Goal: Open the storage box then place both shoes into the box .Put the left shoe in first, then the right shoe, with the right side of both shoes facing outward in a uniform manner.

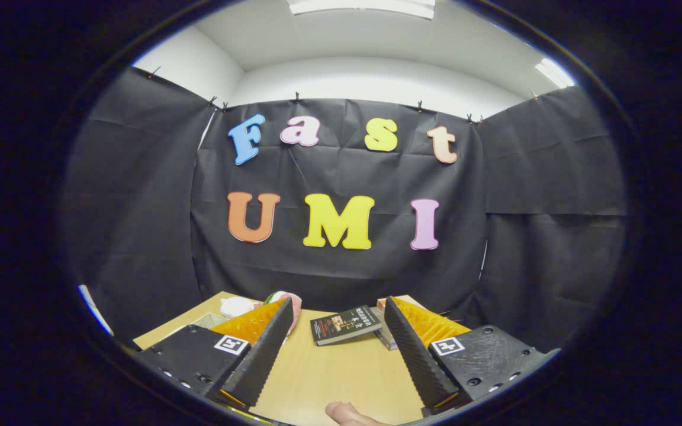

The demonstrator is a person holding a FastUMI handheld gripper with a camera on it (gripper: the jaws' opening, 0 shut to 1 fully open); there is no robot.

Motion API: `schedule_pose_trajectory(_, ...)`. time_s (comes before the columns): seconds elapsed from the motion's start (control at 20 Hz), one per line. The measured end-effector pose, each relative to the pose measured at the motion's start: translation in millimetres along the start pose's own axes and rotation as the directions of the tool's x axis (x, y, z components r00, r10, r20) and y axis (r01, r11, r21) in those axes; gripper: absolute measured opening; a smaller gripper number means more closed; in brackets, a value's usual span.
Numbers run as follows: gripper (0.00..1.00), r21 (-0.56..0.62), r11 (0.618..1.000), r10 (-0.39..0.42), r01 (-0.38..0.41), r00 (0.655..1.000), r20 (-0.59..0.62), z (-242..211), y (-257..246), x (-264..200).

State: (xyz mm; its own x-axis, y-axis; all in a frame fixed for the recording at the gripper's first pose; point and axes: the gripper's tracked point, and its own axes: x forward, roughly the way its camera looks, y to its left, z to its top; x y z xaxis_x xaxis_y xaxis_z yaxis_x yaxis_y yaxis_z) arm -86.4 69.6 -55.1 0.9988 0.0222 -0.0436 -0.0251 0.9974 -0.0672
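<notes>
The gripper (338,331), fingers spread wide and empty, faces the wooden table (341,373); the pale shoes (258,305) lie lower left, beyond its left finger.

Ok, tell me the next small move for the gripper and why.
Probably tilt the gripper down and toward the pale things beyond its left finger. Its fingers stand open over bare table, only a book ahead, and no storage box can be made out for certain.

booth | black cloth walls (554,177) | wooden table (341,373)
</notes>
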Motion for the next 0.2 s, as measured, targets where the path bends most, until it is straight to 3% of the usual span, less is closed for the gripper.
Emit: schedule_pose_trajectory(0.2, 0.96, -0.001, 1.000, -0.010, 0.010, 1.000, -0.006, -0.4, 0.7, 5.2)
